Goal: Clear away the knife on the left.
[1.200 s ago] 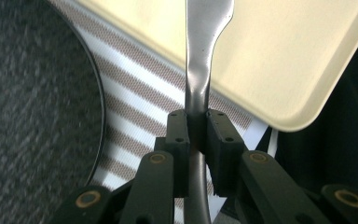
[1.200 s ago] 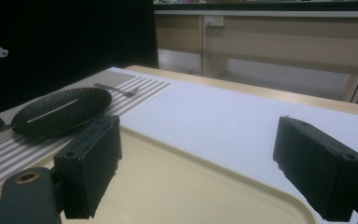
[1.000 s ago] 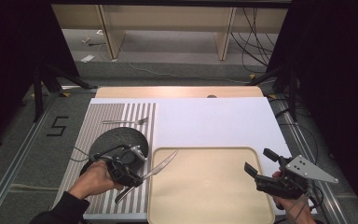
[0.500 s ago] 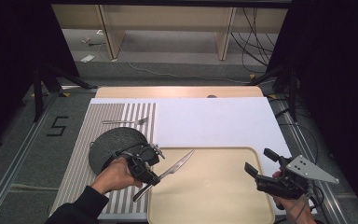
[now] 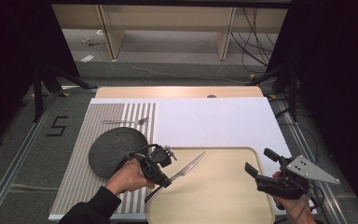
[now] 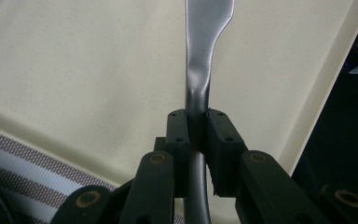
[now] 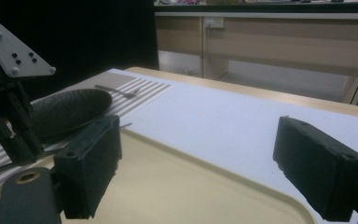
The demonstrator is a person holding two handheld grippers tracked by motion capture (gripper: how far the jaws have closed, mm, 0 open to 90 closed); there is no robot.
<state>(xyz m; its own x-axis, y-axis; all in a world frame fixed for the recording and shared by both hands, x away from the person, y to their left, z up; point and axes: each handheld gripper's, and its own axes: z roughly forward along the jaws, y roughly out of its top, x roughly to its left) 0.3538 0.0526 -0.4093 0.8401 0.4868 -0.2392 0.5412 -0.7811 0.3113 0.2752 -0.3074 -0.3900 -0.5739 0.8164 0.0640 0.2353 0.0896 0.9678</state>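
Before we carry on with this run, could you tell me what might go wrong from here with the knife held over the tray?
The left gripper pinches the knife only on its thin, smooth handle, with the long blade sticking out over the tray. It could pivot or slip between the pads.

Lowered at this slant, the tip may strike the tray first and twist the knife.

The plate lies close behind the left hand; a backward move might nudge it.

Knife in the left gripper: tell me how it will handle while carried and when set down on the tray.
The knife looks like rigid metal, so it should not flex. Its glossy, narrow handle is pinched by the left gripper well behind the blade, so it may pivot or slip. Flat in shape, it will likely lie still on the tray, though it may slide.
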